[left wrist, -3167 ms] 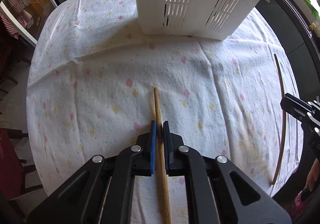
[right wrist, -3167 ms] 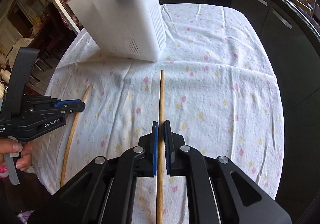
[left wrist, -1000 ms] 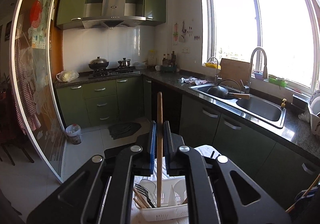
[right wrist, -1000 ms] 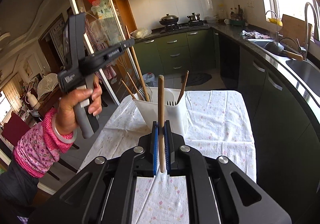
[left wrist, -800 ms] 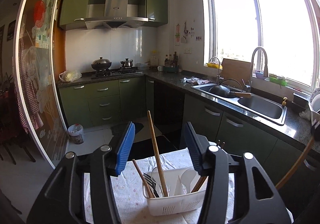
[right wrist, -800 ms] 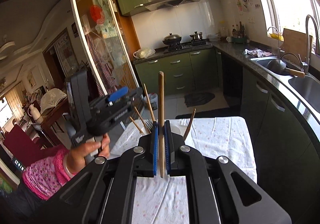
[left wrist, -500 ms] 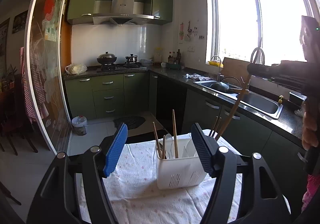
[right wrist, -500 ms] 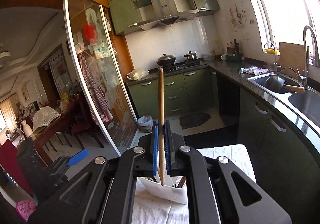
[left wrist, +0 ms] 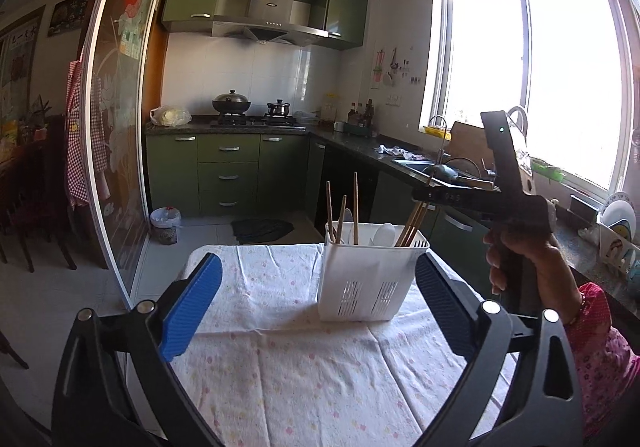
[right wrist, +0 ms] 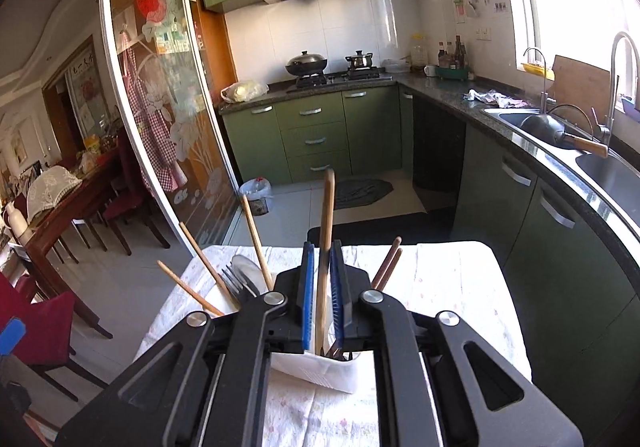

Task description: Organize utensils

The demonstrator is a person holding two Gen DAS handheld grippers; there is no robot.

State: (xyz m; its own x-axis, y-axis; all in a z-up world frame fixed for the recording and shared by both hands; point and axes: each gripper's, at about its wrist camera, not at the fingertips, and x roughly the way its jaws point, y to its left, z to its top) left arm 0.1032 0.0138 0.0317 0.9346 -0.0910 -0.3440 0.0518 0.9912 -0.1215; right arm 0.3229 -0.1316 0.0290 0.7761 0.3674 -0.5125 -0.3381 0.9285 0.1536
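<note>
A white slotted utensil caddy stands on the table with the flowered cloth. Several wooden chopsticks, a fork and spoons stand in it. My left gripper is open and empty, back from the caddy. My right gripper is right above the caddy, shut on a wooden chopstick that stands upright with its lower end inside the caddy. In the left wrist view the right gripper is over the caddy's right side.
Green kitchen cabinets, a stove with pots and a sink counter lie beyond the table. A glass sliding door is on the left. Red dining chairs stand beside the table.
My left gripper let go of its chopstick into the caddy, opened wide and pulled back. My right gripper brought its chopstick over the caddy and lowered it in.
</note>
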